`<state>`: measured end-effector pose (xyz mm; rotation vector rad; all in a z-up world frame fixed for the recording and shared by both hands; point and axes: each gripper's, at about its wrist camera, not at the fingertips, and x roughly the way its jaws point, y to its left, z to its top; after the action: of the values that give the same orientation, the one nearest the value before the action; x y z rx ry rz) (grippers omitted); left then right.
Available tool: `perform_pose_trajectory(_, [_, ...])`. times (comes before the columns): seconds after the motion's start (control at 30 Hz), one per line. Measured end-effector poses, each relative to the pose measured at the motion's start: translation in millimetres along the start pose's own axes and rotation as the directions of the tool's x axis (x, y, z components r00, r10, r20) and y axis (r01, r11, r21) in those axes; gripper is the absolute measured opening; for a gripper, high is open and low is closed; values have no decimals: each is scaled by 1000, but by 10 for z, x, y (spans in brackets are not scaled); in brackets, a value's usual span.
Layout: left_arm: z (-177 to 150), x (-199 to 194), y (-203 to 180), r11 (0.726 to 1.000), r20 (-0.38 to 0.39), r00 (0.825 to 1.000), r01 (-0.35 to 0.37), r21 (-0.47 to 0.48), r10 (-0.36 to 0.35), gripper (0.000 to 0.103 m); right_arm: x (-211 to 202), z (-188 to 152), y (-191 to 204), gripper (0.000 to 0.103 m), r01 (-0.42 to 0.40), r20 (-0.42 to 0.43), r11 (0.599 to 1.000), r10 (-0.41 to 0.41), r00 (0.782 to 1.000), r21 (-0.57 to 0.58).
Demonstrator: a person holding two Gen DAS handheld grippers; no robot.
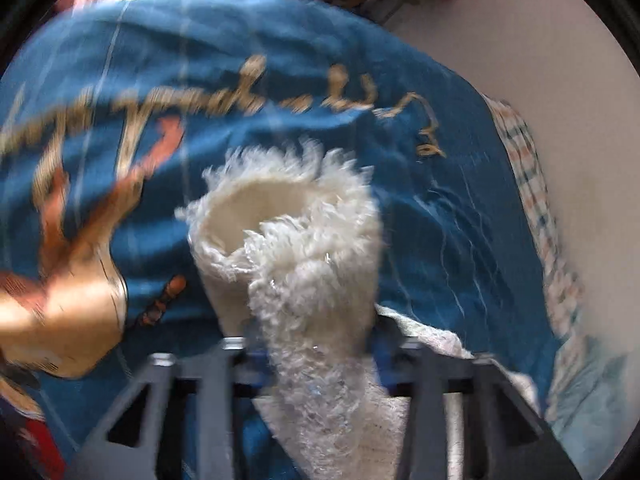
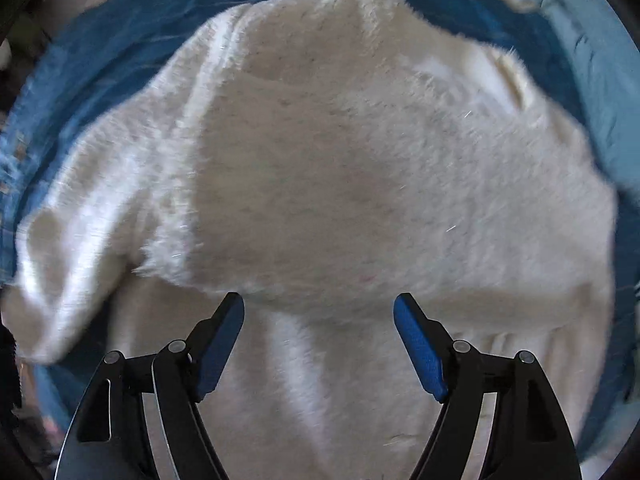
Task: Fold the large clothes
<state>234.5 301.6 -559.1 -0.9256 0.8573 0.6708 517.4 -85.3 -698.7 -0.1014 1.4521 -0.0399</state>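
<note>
Blue bedding (image 1: 440, 220) with gold lettering underlies everything: nearest, the left gripper (image 1: 312, 356) clamps a fluffy cream sleeve (image 1: 296, 248), the right gripper (image 2: 319, 320) hangs spread and empty over the cream sweater (image 2: 360, 160) beyond.
</note>
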Motion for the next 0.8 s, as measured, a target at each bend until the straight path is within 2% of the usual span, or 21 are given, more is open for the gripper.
perform_pose_trajectory(0.03, [45,2,-71,999,13,1000,-18,32,17,15,1,1,30,81,22,5,1000,-22,1000,-10])
perform_pose_trajectory(0.1, [44,-191,-299,990,43,998,-59,124,54,13,-16,4,103,81,54,15,998,-53,998,-23])
perform_pose_trajectory(0.17, [36,-349,-496,979,67,996,-64,193,52,12,-63,-4,171,81,73,32,997,-72,997,-29])
perform_pose_trajectory(0.23, [16,-513,-720,958,96,994,-76,276,51,11,-114,4,276,81,85,46,996,-84,995,-27])
perform_pose_trajectory(0.3, [-1,-671,-972,933,129,991,-62,353,17,11,-158,-7,331,81,84,55,996,-83,995,-18])
perform_pose_trajectory(0.43, [-141,-872,-1548,871,154,987,-37,490,-45,10,-313,-92,174,81,59,48,998,-60,997,20])
perform_pose_trajectory(0.6, [-497,-964,-2188,785,109,986,30,619,-124,10,-479,-105,-344,81,-7,33,992,3,999,129])
perform_pose_trajectory(0.7, [-880,-1006,-2575,748,28,983,118,653,-180,10,-555,-190,-918,81,-27,34,974,20,999,226])
perform_pose_trajectory(0.73, [-1076,-993,-2770,735,-20,980,163,659,-199,10,-571,-235,-1083,81,-31,35,967,23,999,253])
perform_pose_trajectory(0.8, [-1528,-968,-3088,691,-111,968,239,683,-225,10,-557,-365,-1499,81,-27,17,954,23,1000,298])
